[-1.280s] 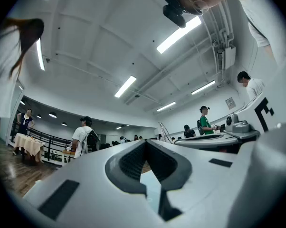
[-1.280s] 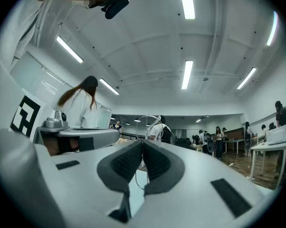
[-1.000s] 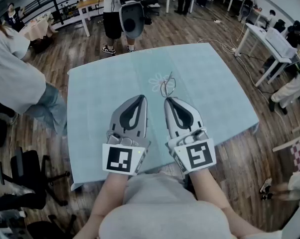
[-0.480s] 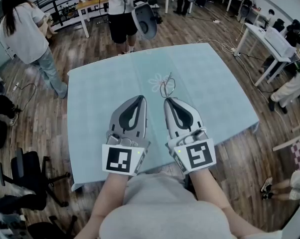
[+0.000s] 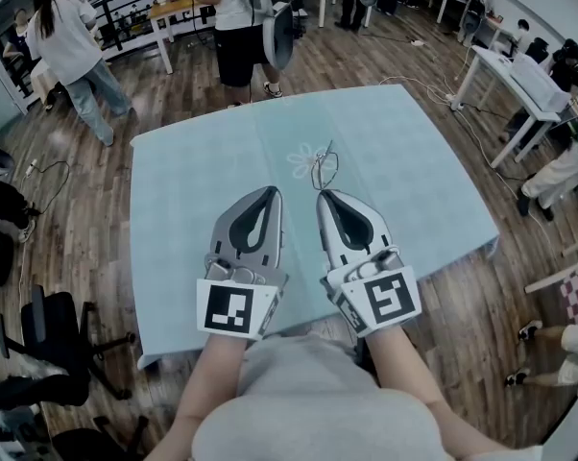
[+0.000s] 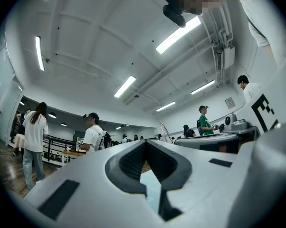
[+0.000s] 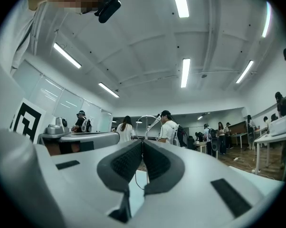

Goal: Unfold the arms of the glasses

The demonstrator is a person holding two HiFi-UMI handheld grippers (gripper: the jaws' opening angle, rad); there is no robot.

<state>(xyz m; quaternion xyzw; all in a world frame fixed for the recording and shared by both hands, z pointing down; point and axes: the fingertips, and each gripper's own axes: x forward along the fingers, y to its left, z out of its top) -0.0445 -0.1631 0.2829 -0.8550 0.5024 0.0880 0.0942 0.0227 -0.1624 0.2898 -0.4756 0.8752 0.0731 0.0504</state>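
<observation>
Left hand-held gripper (image 5: 272,191) closed, empty; right hand-held gripper (image 5: 324,194) pinches wire glasses (image 5: 325,168)

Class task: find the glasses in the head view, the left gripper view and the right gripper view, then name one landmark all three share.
Head view: the glasses lie mid-table, just beyond the right gripper.
Left gripper view: a thin slanted piece right of the closed jaw tips may be them; cannot tell.
Right gripper view: glasses rise just behind the closed jaw tips, at centre.
Shared landmark: the pale blue tablecloth.
</observation>
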